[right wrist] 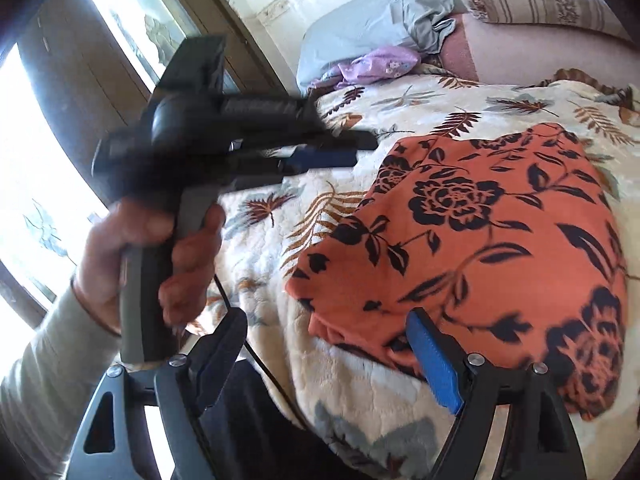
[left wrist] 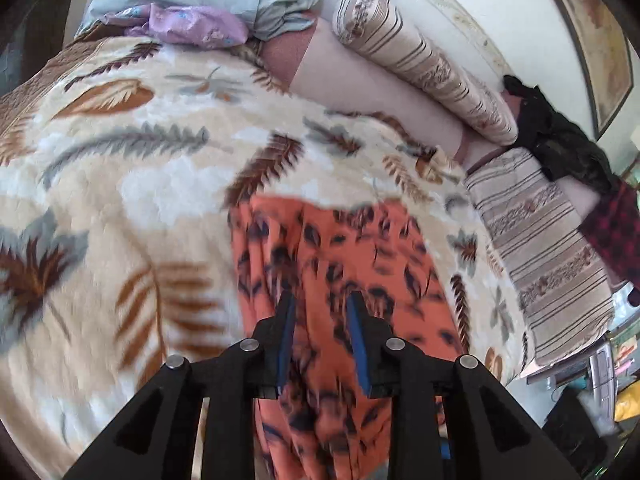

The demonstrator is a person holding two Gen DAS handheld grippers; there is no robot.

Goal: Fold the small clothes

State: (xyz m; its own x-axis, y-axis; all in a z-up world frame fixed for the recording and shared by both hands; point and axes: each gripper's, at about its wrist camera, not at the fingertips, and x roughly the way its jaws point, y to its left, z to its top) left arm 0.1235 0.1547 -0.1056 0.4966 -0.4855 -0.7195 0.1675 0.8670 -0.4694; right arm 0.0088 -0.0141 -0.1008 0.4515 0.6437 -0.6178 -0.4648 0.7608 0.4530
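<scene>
A big bed is covered by a cream blanket [left wrist: 132, 184] with brown and grey leaves on it. At the far end of the bed, by the wall, lie a grey-blue pillow [right wrist: 372, 20] and a long striped bolster [left wrist: 424, 64]. A small purple cloth [left wrist: 192, 24] sits just in front of the grey-blue pillow. A black cloth [left wrist: 560, 136] and a red checked cloth [left wrist: 616, 232] lie at the bed's far right end in the left wrist view.

The orange cloth with black flowers [right wrist: 480, 232] lies folded on the blanket, near the bed's near edge. In the right wrist view it is a thick, neat pile.

The left gripper [left wrist: 320, 304] points down over the orange cloth. Its blue pads [left wrist: 358, 344] stand a little apart. The cloth shows between them, but I cannot tell if they pinch it. A hand [right wrist: 152, 256] in a pale sleeve holds its handle.

The right gripper [right wrist: 324, 340] has its jaws spread wide and holds nothing. One blue pad [right wrist: 434, 364] is at the near edge of the orange pile.
</scene>
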